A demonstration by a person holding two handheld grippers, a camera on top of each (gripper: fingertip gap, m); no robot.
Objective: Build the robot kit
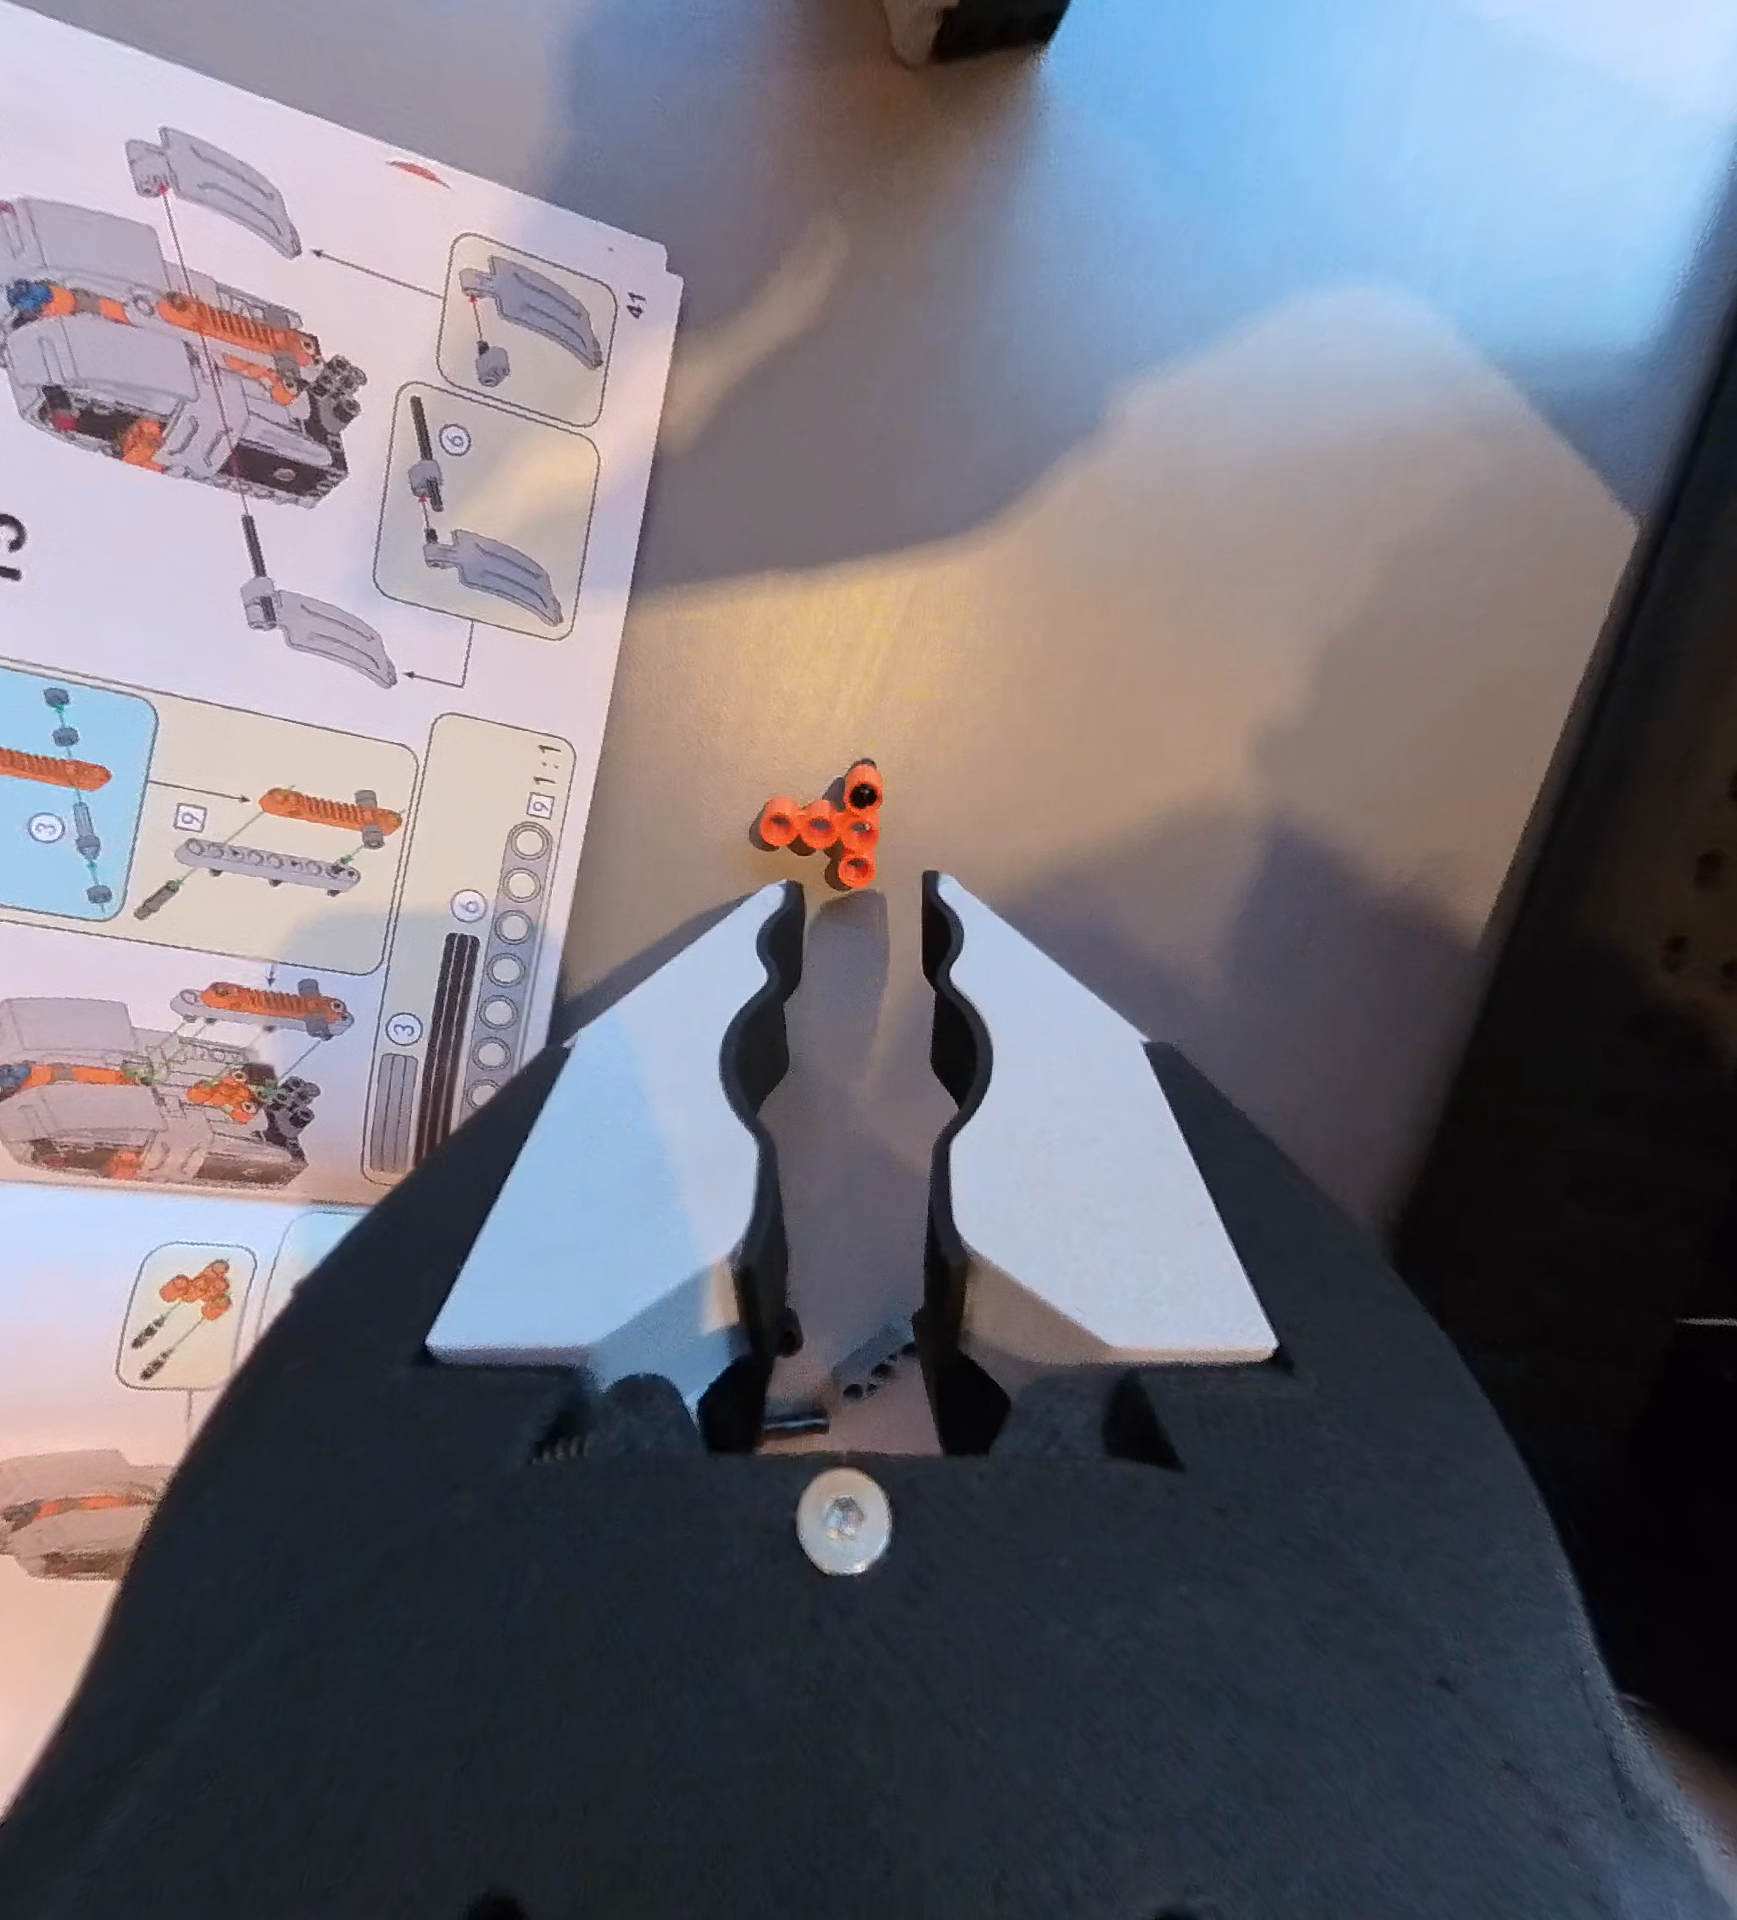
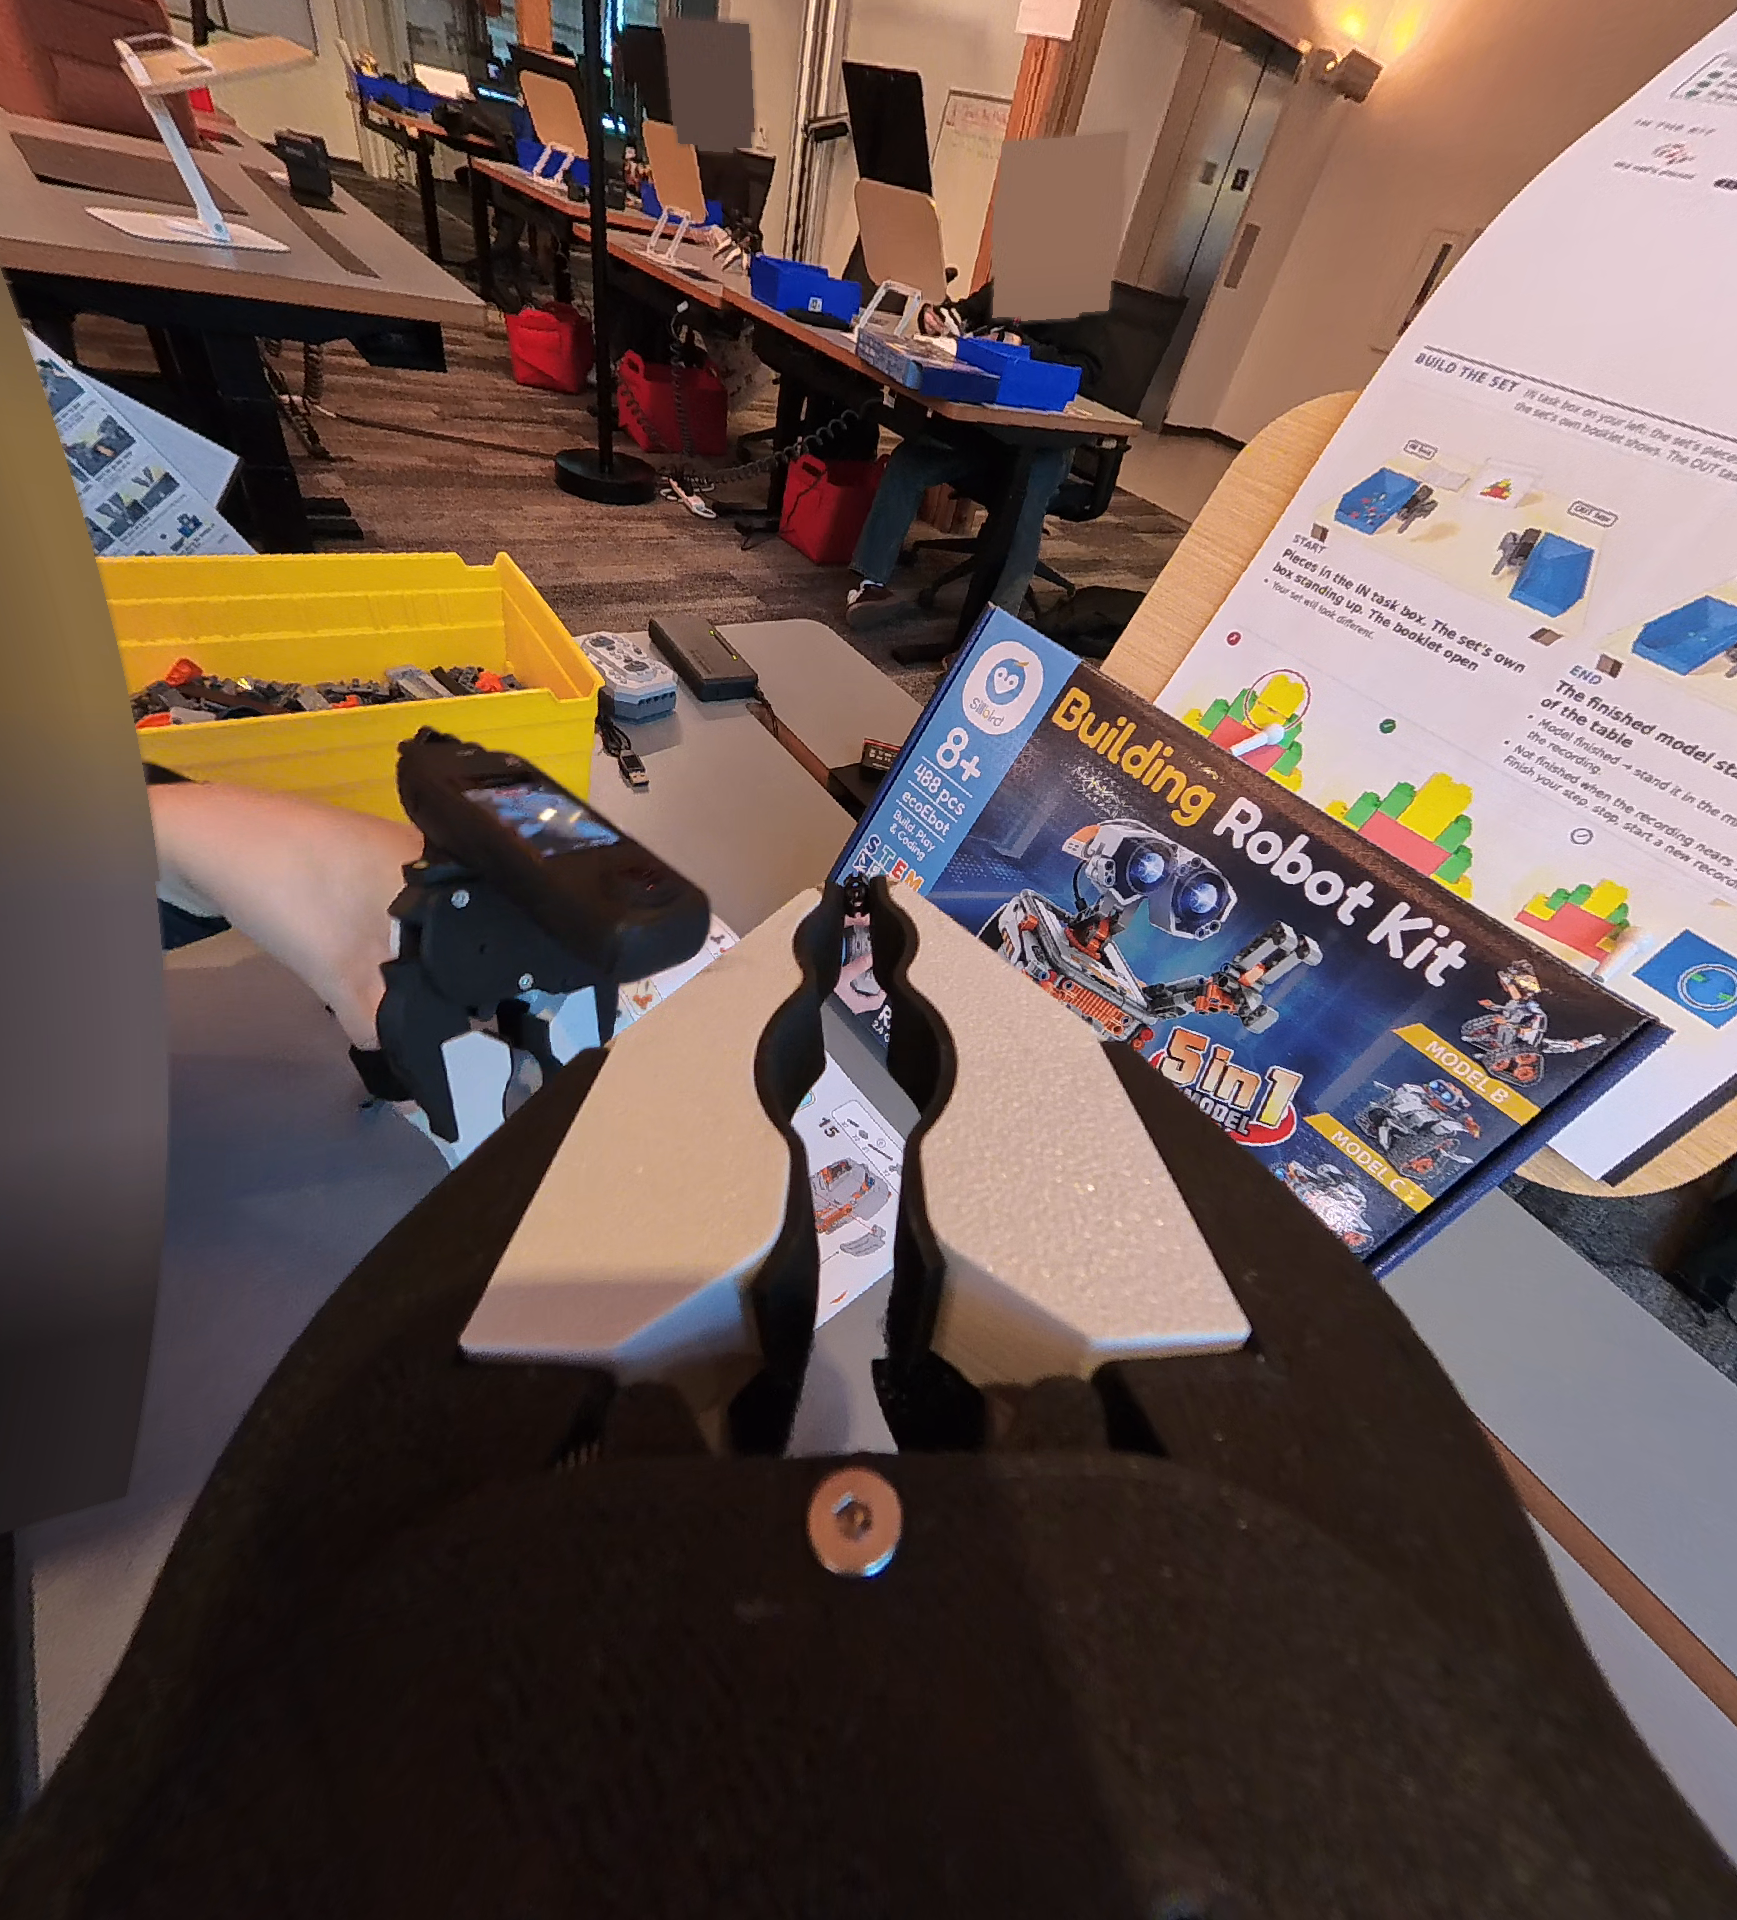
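In the left wrist view my left gripper (image 1: 862,894) is open and empty, its tips just short of a small orange T-shaped connector piece (image 1: 828,826) that lies on the grey table (image 1: 1103,623). One hole of the piece holds a black pin. The left gripper also shows in the right wrist view (image 2: 459,1081), held by a hand low over the table. My right gripper (image 2: 856,904) is raised above the table, its tips shut on a small dark pin (image 2: 856,920) that barely shows.
An open building booklet (image 1: 220,623) lies left of the orange piece. A small grey piece (image 1: 869,1377) lies under the left gripper. A yellow bin (image 2: 344,613) of parts stands at the back left. A kit box (image 2: 1207,987) leans against an instruction board (image 2: 1570,623) on the right. There is about 25 centimeters between the tips of the two grippers.
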